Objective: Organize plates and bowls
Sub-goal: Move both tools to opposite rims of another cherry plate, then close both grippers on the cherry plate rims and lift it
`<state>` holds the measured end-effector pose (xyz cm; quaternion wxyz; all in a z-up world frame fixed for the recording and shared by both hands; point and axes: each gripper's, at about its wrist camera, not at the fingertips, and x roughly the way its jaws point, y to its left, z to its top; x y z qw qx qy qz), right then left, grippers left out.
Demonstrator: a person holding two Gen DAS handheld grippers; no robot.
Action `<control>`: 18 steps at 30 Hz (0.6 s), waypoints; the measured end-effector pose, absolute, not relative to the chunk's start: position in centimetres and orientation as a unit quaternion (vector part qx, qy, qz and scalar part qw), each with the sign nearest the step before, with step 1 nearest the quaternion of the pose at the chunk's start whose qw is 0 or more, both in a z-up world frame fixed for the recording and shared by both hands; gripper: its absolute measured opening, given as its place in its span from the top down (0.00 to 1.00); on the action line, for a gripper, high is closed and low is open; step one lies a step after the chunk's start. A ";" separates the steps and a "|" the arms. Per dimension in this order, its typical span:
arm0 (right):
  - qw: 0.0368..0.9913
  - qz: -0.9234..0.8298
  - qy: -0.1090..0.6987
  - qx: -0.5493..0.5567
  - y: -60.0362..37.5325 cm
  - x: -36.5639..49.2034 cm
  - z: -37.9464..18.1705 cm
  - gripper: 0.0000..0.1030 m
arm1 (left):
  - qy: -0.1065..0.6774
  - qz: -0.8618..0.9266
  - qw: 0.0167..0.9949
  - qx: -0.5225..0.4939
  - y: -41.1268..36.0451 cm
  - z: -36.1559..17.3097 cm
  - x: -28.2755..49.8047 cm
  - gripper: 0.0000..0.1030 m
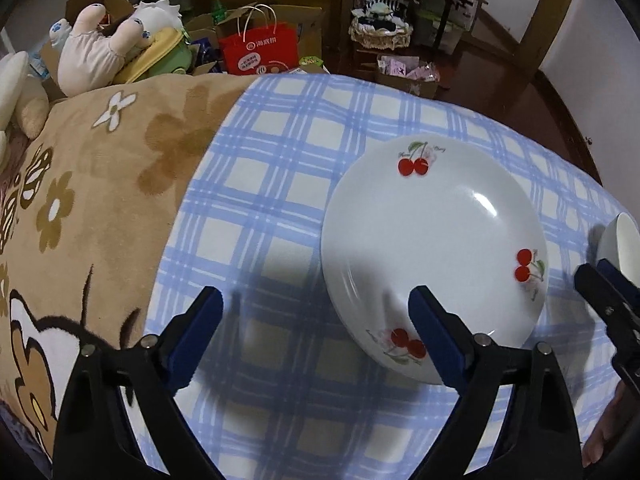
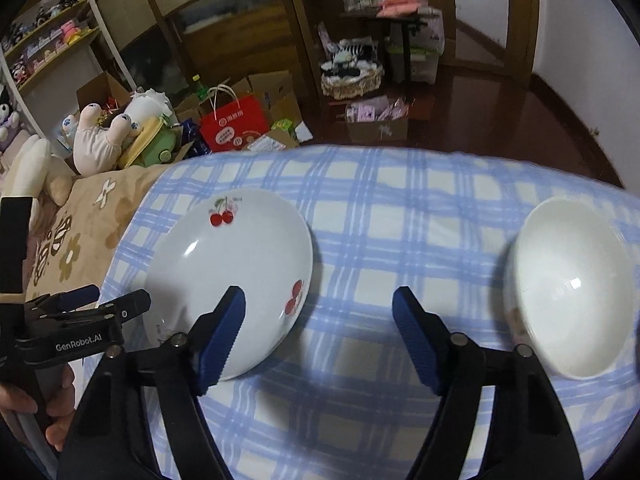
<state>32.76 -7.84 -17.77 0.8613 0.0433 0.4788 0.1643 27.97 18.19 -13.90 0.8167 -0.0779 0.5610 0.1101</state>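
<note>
Left claw (image 1: 316, 312) is spread wide, nothing gripped: its right finger hangs over the near rim of the cherry plates (image 1: 436, 248), its left finger over bare blue-checked cloth (image 1: 280, 140), so the rim sits between the fingers but no pad presses on it. Looks like a stack, at least two rims show along the left edge; top plate is empty. Right claw (image 2: 318, 328) is also apart and empty, over cloth between the two targets: plates (image 2: 232, 272) just left of its left finger, white bowl (image 2: 572, 296) just right of its right finger, touching neither. Bowl is upright, nothing in it; whether it's one bowl or nested I can't tell. Surface is soft bedding, not a desk, with a brown flower blanket (image 1: 100, 184) left of the left claw, so dishes sit slightly tilted. My read: each claw is lined up on its own dish, left for the plate rim, right likely for the bowl. Risk: a glazed rim slipping in a pinch grip.
</note>
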 end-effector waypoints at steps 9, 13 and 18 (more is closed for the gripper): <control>0.844 0.175 0.504 0.054 -6.6 35.0 -20.6 0.63 | 0.586 0.097 0.796 -0.117 19.3 -16.6 28.6 0.60; 0.839 0.174 0.511 0.071 -6.4 35.9 -21.5 0.84 | 0.578 0.082 0.800 -0.139 19.5 -17.0 28.7 0.76; 0.834 0.184 0.516 0.072 -5.8 36.5 -22.1 0.92 | 0.567 0.063 0.807 -0.152 19.5 -17.4 28.7 0.85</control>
